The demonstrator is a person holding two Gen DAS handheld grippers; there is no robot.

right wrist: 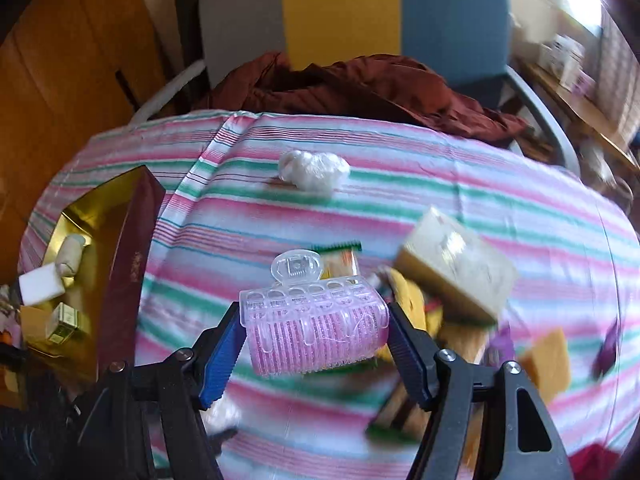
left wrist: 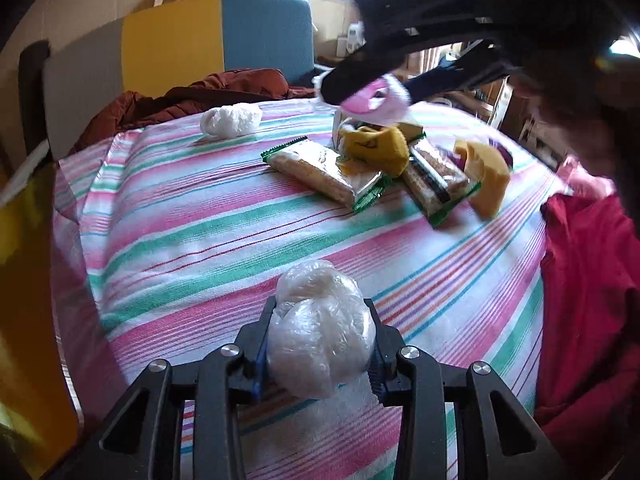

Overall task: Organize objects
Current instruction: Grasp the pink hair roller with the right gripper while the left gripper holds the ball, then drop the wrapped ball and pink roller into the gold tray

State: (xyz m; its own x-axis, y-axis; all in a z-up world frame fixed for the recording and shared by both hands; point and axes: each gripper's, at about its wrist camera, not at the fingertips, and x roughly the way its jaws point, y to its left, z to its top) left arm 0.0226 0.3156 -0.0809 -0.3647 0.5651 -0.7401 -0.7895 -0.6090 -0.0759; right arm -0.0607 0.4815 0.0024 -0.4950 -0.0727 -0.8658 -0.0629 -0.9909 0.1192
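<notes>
Step in hand: both tools are loaded, so this looks like the carry stage of sorting loose items off the striped pink, green and white cloth (left wrist: 208,232) over the counter.
Left hand-held gripper (left wrist: 320,344): closed tight on a crumpled clear plastic bag bundle (left wrist: 320,332), held low over the near part of the cloth.
Right hand-held gripper (right wrist: 316,340): jaws about half apart, pressing on both ends of a pink cylindrical hair roller with a clear plastic clip (right wrist: 316,320), lifted clear of the cloth above the snack pile.
Likely destination: the dark red box with a gold lining (right wrist: 120,248) at the left edge of the right wrist view, already holding a few small items; that is a judgement only.
Next move calls for: swinging the roller left toward that box and parting the jaws only once over its open side, keeping a level grip so the roller does not roll out.
Left on the cloth: green-edged wrapped snack bars (left wrist: 328,176), yellow sponge pieces (left wrist: 486,176), a second white plastic bundle (left wrist: 232,120).
Hard to make out: the pile under the roller is motion-blurred; the box is cut off at the frame edge, its contents small and unclear; in the left view the right tool is a dark blur.
</notes>
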